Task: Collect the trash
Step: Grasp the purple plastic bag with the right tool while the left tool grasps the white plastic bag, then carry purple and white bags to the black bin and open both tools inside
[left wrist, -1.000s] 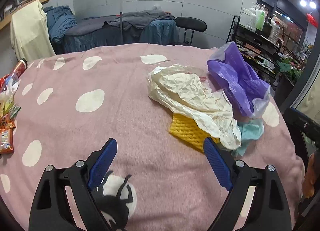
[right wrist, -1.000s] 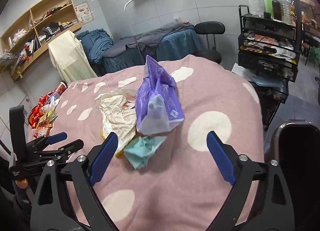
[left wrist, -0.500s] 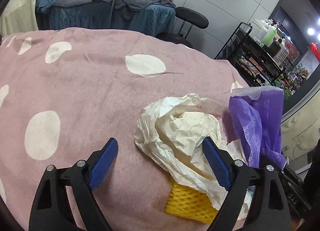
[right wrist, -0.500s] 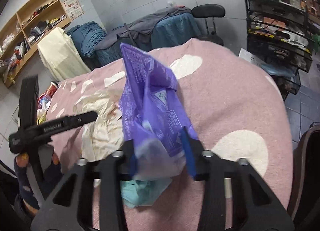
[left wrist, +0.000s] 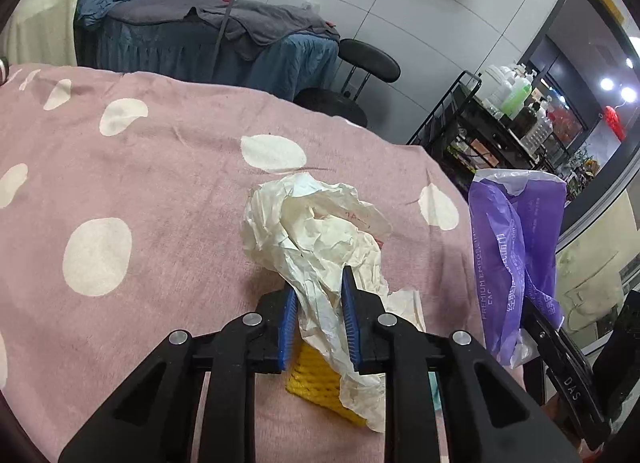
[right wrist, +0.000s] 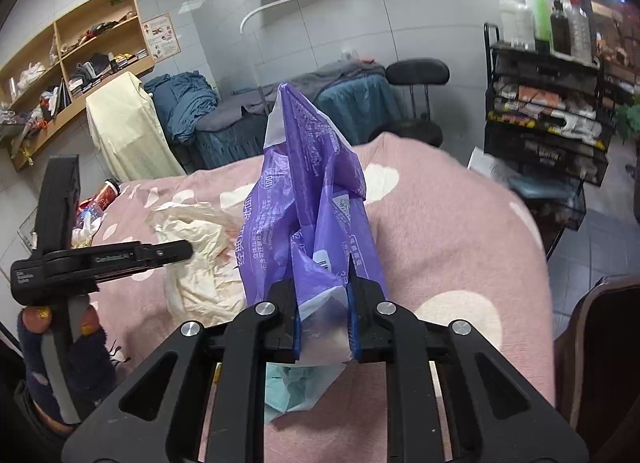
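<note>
A second ago both grippers stood wide open above the pink spotted blanket (left wrist: 168,191). Now the left gripper (left wrist: 319,317) has gone forward and its blue pads are pressed onto the crumpled cream paper (left wrist: 316,231), which fills the centre of its frame instead of lying at centre right. The yellow foam net (left wrist: 316,387), then ahead of the fingers, now shows below them at the bottom centre. The right gripper (right wrist: 323,313) closed half a second ago on the purple plastic bag (right wrist: 312,199) and has since lifted it: the bag stands taller in the frame's middle, its top reaching the upper centre. The teal wad (right wrist: 292,391) has slipped to the bottom centre.
</note>
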{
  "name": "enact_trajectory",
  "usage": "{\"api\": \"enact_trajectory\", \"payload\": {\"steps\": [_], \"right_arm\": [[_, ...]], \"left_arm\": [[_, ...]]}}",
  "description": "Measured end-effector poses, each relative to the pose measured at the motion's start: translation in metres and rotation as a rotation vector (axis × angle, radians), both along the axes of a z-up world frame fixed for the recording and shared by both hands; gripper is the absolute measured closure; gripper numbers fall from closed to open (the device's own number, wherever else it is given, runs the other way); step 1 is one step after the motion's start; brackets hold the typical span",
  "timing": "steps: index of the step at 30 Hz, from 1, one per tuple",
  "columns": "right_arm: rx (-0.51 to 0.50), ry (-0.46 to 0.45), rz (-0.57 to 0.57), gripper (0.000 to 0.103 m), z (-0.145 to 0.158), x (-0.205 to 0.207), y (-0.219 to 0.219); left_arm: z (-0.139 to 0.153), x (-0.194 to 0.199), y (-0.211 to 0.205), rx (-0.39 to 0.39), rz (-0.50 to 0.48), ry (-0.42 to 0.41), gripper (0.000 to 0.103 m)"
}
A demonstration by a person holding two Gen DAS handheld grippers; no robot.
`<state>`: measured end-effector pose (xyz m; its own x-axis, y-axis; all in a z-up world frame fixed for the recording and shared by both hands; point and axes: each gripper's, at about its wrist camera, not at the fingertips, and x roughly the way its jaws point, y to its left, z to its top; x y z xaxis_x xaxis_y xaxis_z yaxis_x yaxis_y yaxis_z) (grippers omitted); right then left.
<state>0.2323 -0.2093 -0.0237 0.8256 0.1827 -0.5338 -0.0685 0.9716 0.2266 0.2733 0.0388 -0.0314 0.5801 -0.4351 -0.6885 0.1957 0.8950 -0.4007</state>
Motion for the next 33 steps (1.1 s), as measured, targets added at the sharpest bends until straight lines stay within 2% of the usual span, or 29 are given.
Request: {"api": "enact_trajectory", "payload": {"steps": [4,13,24,33], "right_arm": [[-0.007,-0.04,-0.011,0.085,0.016,-0.02,-0.01],[0.014,-0.055,-0.029,0.085,0.027,-0.07,-0.036],[0.057,-0.059,-0.09,0.085,0.022,-0.13,-0.069],[0.088,-0.048,-0.175,0.085,0.014,-0.165,-0.102]], "left_arm": [[0.023,-0.029,0.01,-0.02,0.016,-0.068,0.082],[0.055,-0.101,0.0,0.052,0.02,-0.192,0.082],[0.06,-0.147,-0.032,0.045,-0.064,-0.238,0.082],[0.055,-0.163,-0.068,0.023,-0.157,-0.231,0.082]]}}
